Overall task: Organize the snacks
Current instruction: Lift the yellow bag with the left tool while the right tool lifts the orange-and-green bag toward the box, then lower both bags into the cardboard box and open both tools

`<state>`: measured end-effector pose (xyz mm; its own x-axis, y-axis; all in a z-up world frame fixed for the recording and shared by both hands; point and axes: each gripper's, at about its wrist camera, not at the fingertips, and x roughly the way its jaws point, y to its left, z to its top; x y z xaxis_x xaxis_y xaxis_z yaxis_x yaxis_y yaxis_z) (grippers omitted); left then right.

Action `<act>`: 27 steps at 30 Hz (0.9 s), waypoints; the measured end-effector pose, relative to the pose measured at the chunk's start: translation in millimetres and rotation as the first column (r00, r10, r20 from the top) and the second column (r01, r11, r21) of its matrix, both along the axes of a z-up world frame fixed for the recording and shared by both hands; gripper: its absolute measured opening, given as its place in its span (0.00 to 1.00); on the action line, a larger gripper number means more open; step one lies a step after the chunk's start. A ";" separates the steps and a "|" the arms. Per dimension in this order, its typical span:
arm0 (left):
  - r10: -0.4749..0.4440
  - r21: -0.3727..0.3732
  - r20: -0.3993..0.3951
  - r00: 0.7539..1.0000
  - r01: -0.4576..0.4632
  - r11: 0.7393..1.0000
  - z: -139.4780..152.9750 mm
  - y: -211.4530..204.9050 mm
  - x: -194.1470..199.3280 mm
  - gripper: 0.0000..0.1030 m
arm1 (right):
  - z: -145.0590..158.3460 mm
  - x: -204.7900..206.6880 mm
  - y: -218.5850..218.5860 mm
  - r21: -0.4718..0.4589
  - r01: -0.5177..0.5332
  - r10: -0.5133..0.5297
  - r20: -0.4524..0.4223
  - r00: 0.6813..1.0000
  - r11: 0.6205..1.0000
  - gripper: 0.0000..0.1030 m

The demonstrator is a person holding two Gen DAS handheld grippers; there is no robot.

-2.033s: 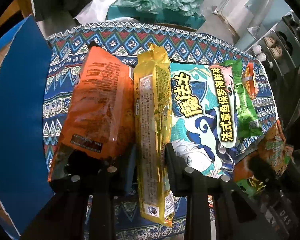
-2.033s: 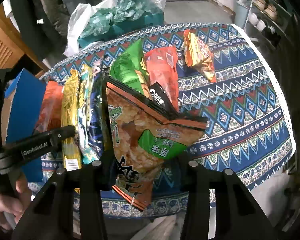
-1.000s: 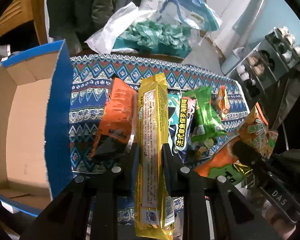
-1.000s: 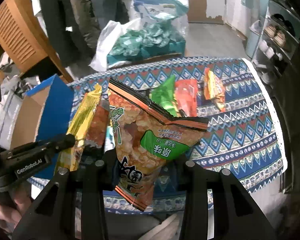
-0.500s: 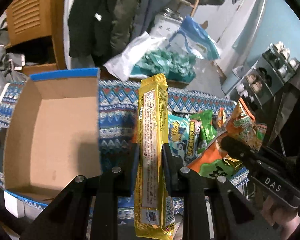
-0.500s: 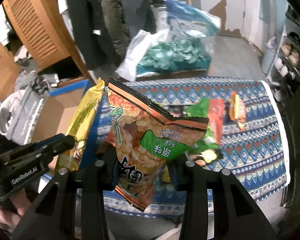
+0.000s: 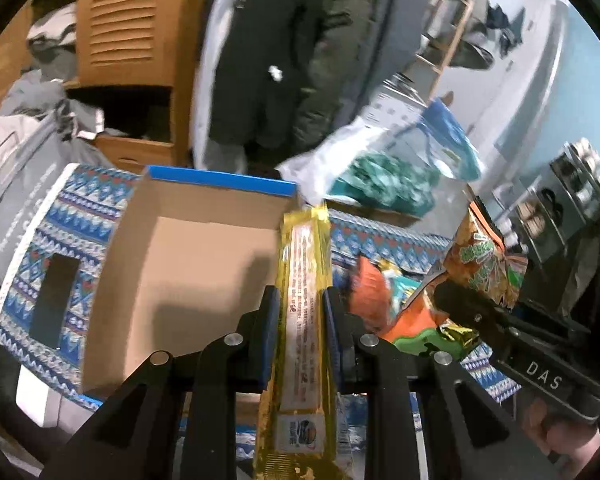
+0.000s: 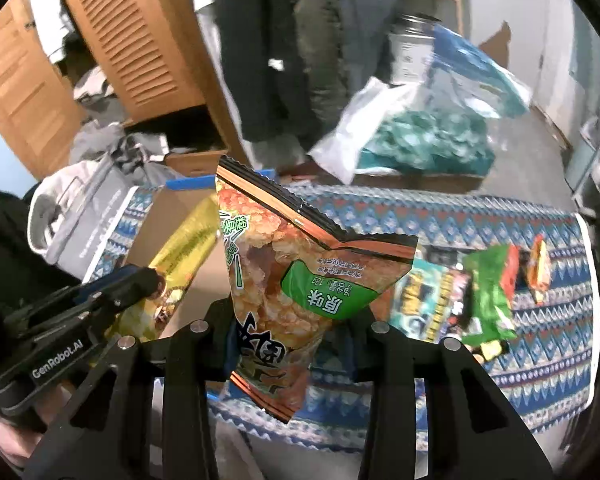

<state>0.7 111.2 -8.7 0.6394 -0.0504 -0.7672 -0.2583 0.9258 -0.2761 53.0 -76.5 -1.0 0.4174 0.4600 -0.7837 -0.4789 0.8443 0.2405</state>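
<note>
While box (image 7: 188, 264) gapes | left jaws pinch yellow packet (image 7: 304, 280) | right pinch chip bag (image 8: 300, 276)

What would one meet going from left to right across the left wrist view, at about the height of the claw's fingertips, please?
Black cutout in the patterned cloth → open cardboard box → yellow packet shut in the left claw → orange packet on the table → the right claw holding an orange-green snack bag.

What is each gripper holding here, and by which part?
The left gripper clamps the yellow packet across its lower middle. The right gripper pinches the orange bag near its lower end.
</note>
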 end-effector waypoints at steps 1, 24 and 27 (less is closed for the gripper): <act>0.015 -0.002 0.003 1.000 -0.015 1.000 -0.6 6.6 -1.6 0.15 | -0.8 -0.1 7.8 0.000 -0.011 0.011 -0.004 1.000 1.000 0.36; 0.153 -0.029 -0.107 0.982 -0.157 0.987 -57.4 80.1 -19.3 0.25 | -63.6 5.7 120.0 -0.050 -0.188 0.174 -0.198 0.965 0.981 0.43; 0.172 -0.029 -0.114 0.978 -0.177 0.984 -60.5 85.7 -20.7 0.32 | -69.2 9.3 120.3 -0.059 -0.177 0.161 -0.208 0.965 0.983 0.52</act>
<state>-20.0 196.8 -69.3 0.5522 0.0238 -0.8334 -0.4460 0.8530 -0.2711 62.3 43.8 -70.2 0.1688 0.4457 -0.8791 -0.5642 0.7750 0.2846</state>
